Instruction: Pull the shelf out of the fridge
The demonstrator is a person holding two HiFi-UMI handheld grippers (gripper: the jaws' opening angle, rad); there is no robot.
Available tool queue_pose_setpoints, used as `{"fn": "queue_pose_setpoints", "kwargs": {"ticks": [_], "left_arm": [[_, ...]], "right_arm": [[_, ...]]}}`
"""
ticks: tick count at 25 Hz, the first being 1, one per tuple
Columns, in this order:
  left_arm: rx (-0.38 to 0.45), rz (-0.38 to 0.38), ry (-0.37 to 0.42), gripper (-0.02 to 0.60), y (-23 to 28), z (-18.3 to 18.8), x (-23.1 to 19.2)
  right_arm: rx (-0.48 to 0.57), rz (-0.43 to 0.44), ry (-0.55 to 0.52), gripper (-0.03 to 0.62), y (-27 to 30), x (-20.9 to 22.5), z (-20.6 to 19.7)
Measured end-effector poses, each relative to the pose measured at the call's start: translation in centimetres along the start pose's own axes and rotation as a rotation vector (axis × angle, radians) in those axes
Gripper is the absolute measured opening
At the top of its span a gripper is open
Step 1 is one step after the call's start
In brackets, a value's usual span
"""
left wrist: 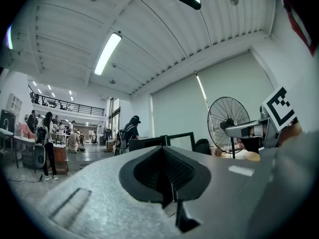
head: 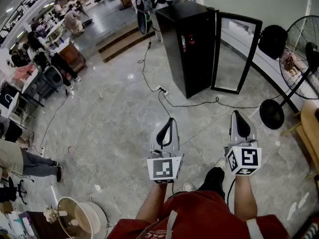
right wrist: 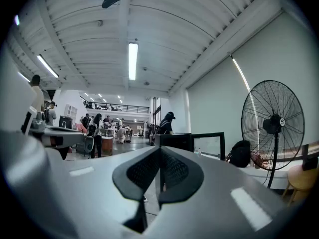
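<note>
Boxy black fridge (head: 187,49), glass door (head: 234,54) open, on glossy grey floor (head: 114,113). Left gripper (head: 171,121), right gripper (head: 235,114): ribbed jaws pressed together, empty.

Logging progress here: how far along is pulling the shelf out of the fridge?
Done: the door of the fridge already stands open. In hand: nothing; the left gripper and right gripper are both shut and empty, well short of the fridge. Left: approach, grip the shelf, which isn't visible here, and pull it out.

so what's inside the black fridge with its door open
Nothing inside shows. The fridge is seen from above, and its top and side wall cover the interior. Its door stands open beside it. No shelf is visible.
</note>
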State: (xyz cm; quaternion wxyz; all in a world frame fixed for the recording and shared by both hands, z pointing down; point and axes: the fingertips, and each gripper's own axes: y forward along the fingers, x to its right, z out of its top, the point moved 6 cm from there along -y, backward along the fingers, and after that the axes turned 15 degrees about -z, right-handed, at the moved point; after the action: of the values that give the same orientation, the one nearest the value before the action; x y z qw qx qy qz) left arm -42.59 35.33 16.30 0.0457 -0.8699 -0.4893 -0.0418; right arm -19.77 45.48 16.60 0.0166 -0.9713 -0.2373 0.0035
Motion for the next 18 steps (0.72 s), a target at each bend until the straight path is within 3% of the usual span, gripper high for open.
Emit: {"fn": "queue_pose_setpoints", "kwargs": {"ticks": [11,18], "left_arm": [[-0.014,-0.015,-0.015,-0.002,2.1,-0.4,1.1],[-0.023,-0.026,-0.03,-0.002,6.5,-0.5,2.2]], "right_arm": [[-0.018,-0.013,0.02,-0.002,0.9,1.7,-1.0],[-0.029,-0.029,0.081,-0.002,3.7,5.2,-1.8]]}}
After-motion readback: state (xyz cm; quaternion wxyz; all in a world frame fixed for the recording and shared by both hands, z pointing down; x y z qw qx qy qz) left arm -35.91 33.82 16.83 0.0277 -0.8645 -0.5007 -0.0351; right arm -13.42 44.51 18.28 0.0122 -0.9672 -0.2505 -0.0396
